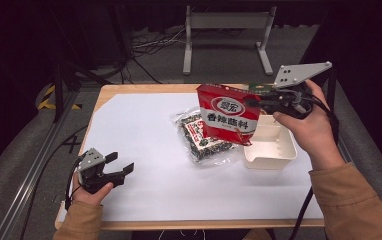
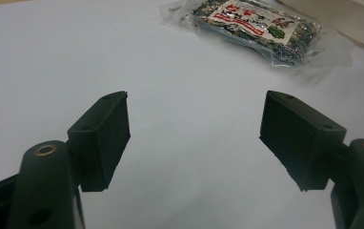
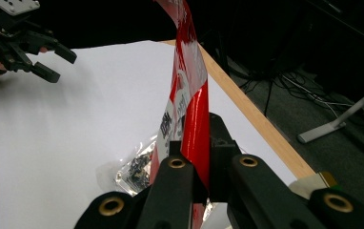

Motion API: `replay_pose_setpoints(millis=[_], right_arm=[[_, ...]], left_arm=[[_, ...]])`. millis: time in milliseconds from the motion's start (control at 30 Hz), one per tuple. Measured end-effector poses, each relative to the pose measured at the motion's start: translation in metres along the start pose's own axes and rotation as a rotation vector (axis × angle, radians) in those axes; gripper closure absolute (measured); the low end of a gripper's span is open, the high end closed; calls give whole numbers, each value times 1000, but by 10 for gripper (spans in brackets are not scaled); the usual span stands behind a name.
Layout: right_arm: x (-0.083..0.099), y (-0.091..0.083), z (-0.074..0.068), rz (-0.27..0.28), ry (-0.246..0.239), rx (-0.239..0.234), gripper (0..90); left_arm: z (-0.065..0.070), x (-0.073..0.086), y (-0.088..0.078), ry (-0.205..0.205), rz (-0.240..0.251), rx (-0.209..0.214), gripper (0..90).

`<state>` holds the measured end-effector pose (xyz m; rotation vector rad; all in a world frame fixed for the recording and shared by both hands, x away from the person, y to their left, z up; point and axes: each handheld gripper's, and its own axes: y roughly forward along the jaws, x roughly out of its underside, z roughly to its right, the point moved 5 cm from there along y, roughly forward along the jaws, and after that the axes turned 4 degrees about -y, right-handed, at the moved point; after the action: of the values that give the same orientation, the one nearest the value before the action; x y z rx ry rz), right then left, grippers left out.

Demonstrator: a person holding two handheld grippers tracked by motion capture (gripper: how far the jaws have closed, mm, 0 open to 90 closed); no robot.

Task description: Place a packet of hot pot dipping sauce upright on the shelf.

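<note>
A red seasoning packet (image 1: pixel 226 120) with white lettering hangs in the air above the table's right half, pinched at its right edge by my right gripper (image 1: pixel 259 104). In the right gripper view the red packet (image 3: pixel 189 109) rises edge-on from between the shut jaws. Under it a clear bag of dark dried food (image 1: pixel 204 137) with a red and white label lies flat on the white sheet; the same clear bag (image 2: pixel 261 28) shows far ahead of my left gripper (image 2: pixel 194 138). That left gripper (image 1: pixel 120 169) hovers open near the front left, nothing between its jaws.
A cream plastic tray (image 1: pixel 274 147) sits at the right, just behind and below the packet. A white sheet (image 1: pixel 144 150) covers the wooden table (image 1: pixel 129 89). A metal stand (image 1: pixel 226 30) and cables lie on the floor beyond.
</note>
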<state>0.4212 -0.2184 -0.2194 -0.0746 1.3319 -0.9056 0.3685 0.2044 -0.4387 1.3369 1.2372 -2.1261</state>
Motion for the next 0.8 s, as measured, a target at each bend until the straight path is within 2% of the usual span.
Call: replay_pose_setpoints(millis=[367, 800], right_arm=[[18, -20, 22, 7, -13, 45, 892], [34, -34, 46, 4, -25, 86, 892]], left_arm=[[0, 1, 1, 1, -6, -2, 254], [0, 2, 0, 0, -9, -8, 254]])
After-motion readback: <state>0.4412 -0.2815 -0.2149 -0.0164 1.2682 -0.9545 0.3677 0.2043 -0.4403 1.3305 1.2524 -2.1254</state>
